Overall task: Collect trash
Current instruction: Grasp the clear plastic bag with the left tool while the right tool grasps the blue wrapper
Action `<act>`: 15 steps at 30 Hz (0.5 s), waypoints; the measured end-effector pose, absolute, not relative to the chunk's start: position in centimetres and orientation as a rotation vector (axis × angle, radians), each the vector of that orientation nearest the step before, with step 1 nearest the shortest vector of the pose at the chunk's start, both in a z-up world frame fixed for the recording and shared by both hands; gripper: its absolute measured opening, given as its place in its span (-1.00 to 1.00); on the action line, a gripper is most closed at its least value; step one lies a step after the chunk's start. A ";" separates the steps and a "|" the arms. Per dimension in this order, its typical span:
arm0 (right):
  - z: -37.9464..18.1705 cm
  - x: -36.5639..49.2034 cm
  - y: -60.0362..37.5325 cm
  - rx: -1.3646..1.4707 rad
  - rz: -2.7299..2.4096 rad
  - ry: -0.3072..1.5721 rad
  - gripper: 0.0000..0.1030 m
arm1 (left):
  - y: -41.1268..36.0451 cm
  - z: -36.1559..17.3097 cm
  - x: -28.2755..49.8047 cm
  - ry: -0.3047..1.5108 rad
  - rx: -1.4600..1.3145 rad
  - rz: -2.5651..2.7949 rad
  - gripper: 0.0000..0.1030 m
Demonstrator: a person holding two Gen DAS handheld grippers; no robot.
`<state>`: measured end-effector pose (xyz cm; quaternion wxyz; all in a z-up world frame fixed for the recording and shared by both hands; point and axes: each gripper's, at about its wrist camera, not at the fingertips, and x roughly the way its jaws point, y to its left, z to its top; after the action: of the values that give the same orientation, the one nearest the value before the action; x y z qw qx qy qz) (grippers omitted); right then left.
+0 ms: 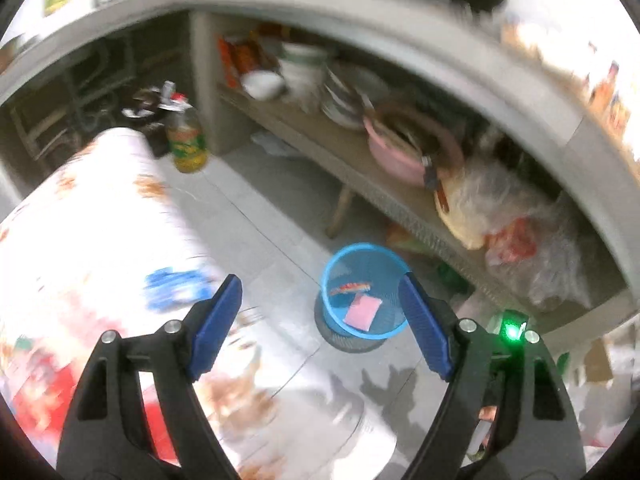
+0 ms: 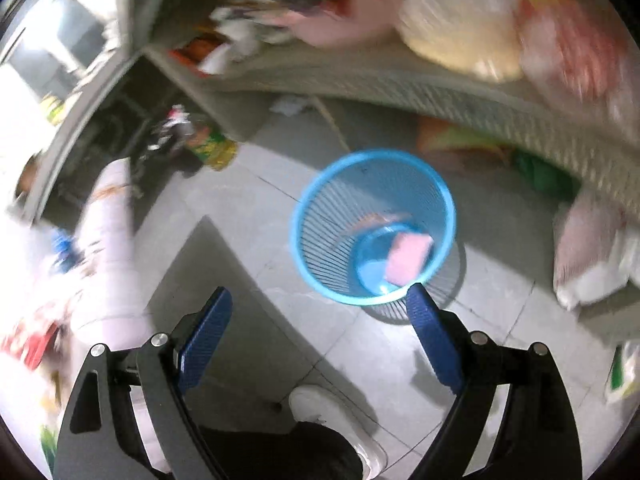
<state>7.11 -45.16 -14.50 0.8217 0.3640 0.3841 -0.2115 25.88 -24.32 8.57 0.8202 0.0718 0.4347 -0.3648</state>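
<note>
A: Jaws on both sides are standing wide apart with nothing between the blue pads. The left gripper (image 1: pixel 320 304) and the right gripper (image 2: pixel 320 316) are both empty and are both tilting down toward the floor.

B: Where is the trash sitting, then?

A: Just beyond the fingertips, in the blue mesh basket (image 1: pixel 334 264). In the left view it is showing through the gap between the jaws; in the right view it is lying ahead of the right-hand pad, whose tip is overlapping its rim. A pink packet (image 1: pixel 362 311) is resting flat on the bottom, and an orange-striped wrapper (image 1: pixel 350 288) is lying just beyond it.

B: Which way are they pointing?

A: The pink packet's long axis is running diagonally, its far end leaning toward the right-hand jaw. The wrapper is lying roughly crosswise to the jaws. Motion blur is softening both.

B: Why the basket there?

A: I'd judge it is standing upright on the tiled floor (image 1: pixel 280 216), mouth up, so trash can drop straight in from above. Out past the left-hand jaw, more litter, a blue wrapper (image 1: pixel 176 288), seems to be waiting on the patterned tablecloth (image 1: pixel 100 216).
</note>
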 end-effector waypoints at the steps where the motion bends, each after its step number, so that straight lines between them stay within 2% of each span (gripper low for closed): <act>1: -13.2 7.2 -44.4 0.751 -0.421 0.805 0.67 | -22.0 9.7 25.5 0.908 0.122 -0.762 0.48; 7: -7.2 8.6 -40.6 0.675 -0.259 0.750 0.67 | -10.0 13.6 23.3 0.773 -0.002 -0.653 0.60; 15: -2.3 14.0 -36.1 0.626 -0.009 0.737 0.67 | -3.6 11.8 21.0 0.727 -0.027 -0.631 0.61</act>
<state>14.03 -36.07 -2.31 0.8853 0.3011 0.3543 -0.0043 20.96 -3.63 11.81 0.8864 -0.0130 0.3494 -0.3034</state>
